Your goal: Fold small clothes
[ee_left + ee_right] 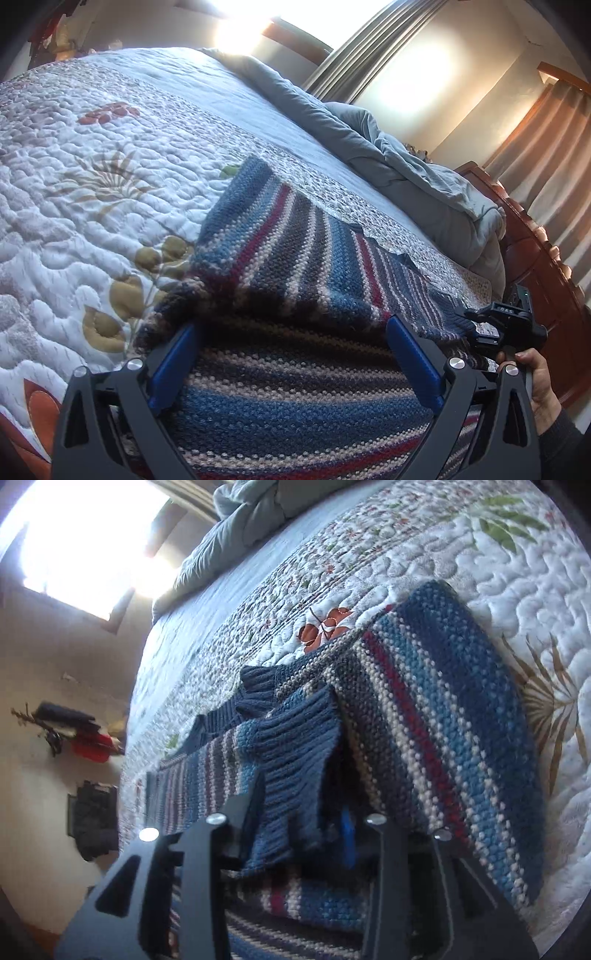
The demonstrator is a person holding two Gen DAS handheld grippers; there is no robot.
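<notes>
Fingers of the left gripper [291,354] stood spread wide, blue pads [173,365] to either side, nothing pinched between them; they hovered low over the striped sweater [295,266], which lay across the near part of the quilt [92,177] on the bed. Right gripper [299,827] looked pressed onto the ribbed cuff [295,768] of a sleeve: the knit bunched between its fingers, one blue pad only just visible behind the cloth. Sleeve lay drawn across the sweater's body, one side of the body turned over into a thick fold.

In the left view the right hand [532,384] showed at the far edge of the sweater, holding its tool.

Judgement: step in hand was laying the sleeve flat onto the body. To do it well, the cuff ought to be carried fully inside the sweater's outline and set down before release, so it does not spring back. Loose knit stretches, so a gentle pull seemed wiser than a hard one. Left fingers could press the near hem down to stop the whole garment sliding on the quilt. Grey duvet [406,155] heaped well apart at the far side, no obstacle.
</notes>
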